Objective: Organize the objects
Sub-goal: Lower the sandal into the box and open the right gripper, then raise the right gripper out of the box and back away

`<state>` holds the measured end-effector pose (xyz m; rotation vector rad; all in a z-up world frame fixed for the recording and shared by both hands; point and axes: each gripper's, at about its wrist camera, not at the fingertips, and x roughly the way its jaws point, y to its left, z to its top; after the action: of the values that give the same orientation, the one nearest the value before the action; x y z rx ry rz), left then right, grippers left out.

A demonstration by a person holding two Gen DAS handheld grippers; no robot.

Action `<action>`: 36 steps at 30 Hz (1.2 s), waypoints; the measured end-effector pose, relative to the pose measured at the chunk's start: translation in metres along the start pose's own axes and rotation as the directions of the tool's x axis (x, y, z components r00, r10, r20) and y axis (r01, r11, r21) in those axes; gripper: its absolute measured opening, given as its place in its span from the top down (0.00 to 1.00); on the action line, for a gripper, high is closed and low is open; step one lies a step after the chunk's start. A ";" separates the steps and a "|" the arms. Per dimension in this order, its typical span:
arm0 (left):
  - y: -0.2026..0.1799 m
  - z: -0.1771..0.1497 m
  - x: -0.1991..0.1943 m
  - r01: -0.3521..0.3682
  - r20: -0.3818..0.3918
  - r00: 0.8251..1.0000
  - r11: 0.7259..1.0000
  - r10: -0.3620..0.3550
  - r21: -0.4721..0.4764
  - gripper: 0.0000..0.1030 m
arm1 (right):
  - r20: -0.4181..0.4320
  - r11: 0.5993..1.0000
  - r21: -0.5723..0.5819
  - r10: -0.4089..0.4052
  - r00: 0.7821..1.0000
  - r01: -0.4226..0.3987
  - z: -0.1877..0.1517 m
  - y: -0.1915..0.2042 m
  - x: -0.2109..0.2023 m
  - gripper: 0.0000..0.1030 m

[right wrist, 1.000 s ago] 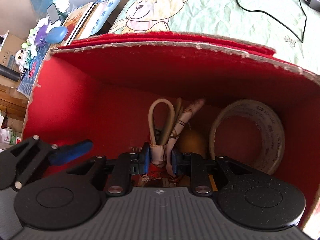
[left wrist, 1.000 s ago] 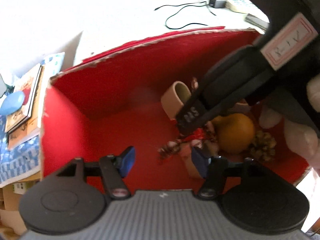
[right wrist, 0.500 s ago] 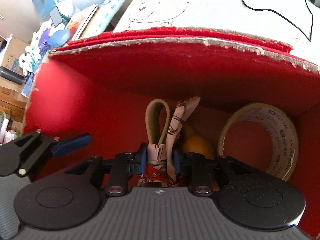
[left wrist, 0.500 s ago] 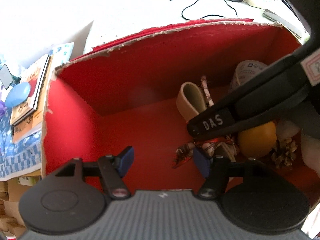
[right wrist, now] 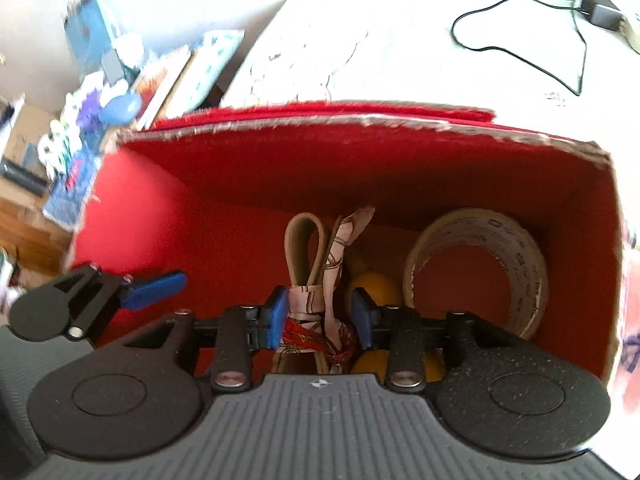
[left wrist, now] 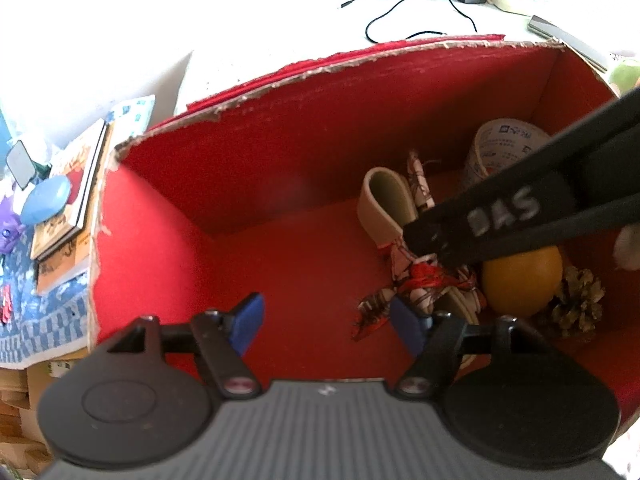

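Jaws of my right gripper (right wrist: pixel 320 322) parted slightly around patterned cream-and-red cloth bundle (right wrist: pixel 316 332), inside red cardboard box (right wrist: pixel 168 216). My left gripper (left wrist: pixel 326 322) gapes wide, empty. Beside bundle: yellow round fruit (left wrist: pixel 520 280), roll of printed packing tape (right wrist: pixel 476 276).

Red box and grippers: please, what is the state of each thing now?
Red box: open at the top.
Scarf bundle: inside the box, between the right gripper fingers.
Tape roll: standing on edge.
Orange: resting on the floor of the box.
Pine cone: beside the orange.
Left gripper: open, empty.
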<state>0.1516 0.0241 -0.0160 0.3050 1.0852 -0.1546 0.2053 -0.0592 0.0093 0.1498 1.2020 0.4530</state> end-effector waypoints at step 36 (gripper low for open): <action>0.020 0.005 0.002 -0.070 0.055 0.996 0.997 0.069 0.013 0.26 | 0.339 0.980 0.063 -0.199 0.919 0.189 -0.041 0.004 -0.036 0.69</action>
<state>0.1622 0.0418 -0.0120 0.3499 1.0189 -0.1080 0.1565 -0.0760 0.0273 0.1275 0.8676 0.2222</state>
